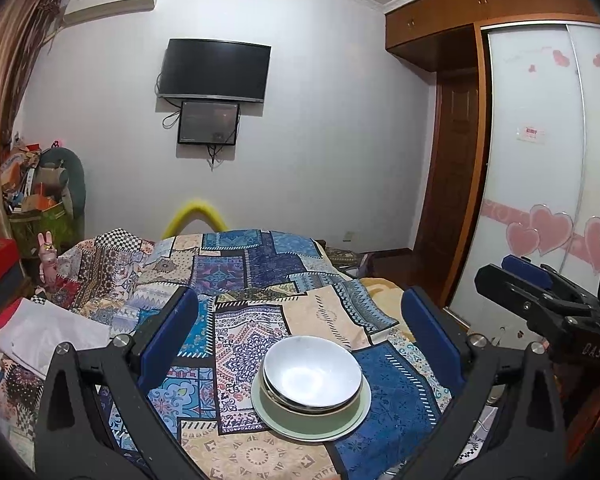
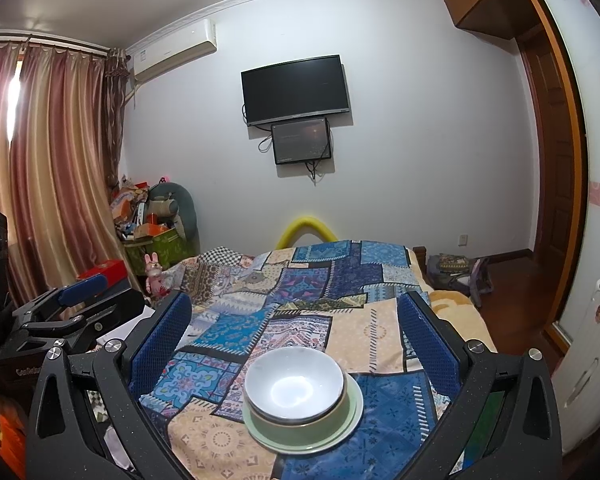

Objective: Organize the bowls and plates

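1. Left tongs: spread wide, nothing between the blue pads, raised above the bed and apart from the crockery.
2. Right tongs: likewise spread wide and empty, hovering over the same stack without contact. In the left wrist view they show at the right edge, beside the left pair.
3. Stack location: near end of the bed, on the patchwork cover, framed between the pads in both views.
4. Stack order, bottom to top: pale green plate flat on the cover; a green-sided bowl on the plate; white bowl nested on top, upright, mouth up. The left wrist view shows several rims below the white bowl; exact count of nested bowls cannot be told.
5. White bowl interior appears empty and glossy.
6. Background: dark television on the far wall, a smaller screen just below it; curtains at left.
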`<action>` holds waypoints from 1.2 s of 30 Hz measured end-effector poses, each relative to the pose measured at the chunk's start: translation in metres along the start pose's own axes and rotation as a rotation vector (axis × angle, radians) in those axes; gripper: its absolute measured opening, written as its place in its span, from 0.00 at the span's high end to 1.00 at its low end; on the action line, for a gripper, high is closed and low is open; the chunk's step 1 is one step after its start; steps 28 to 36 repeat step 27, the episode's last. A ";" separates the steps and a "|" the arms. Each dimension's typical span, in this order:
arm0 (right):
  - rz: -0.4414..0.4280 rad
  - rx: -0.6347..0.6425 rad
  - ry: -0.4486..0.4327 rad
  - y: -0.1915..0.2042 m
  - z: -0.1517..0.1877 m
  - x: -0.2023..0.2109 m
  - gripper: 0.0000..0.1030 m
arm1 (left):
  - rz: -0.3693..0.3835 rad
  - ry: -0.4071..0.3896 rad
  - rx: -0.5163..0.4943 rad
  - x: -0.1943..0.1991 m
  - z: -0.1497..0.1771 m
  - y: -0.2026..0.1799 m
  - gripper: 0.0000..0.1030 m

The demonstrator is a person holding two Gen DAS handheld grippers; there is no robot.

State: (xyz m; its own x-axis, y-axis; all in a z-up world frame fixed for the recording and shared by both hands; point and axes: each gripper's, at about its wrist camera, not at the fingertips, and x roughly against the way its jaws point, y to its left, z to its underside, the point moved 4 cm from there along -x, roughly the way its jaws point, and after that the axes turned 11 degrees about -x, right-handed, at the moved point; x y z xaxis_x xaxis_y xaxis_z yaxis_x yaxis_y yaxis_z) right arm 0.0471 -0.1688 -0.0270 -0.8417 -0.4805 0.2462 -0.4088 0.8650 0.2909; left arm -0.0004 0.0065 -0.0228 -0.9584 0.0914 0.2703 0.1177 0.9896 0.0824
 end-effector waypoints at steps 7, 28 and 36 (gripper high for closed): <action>-0.001 0.000 0.000 0.000 0.000 0.000 0.00 | 0.027 0.007 -0.022 -0.001 -0.001 -0.006 0.00; 0.001 -0.006 0.017 -0.001 0.003 -0.006 0.00 | 0.016 0.018 0.021 -0.007 0.002 -0.001 0.00; 0.001 -0.006 0.017 -0.001 0.003 -0.006 0.00 | 0.016 0.018 0.021 -0.007 0.002 -0.001 0.00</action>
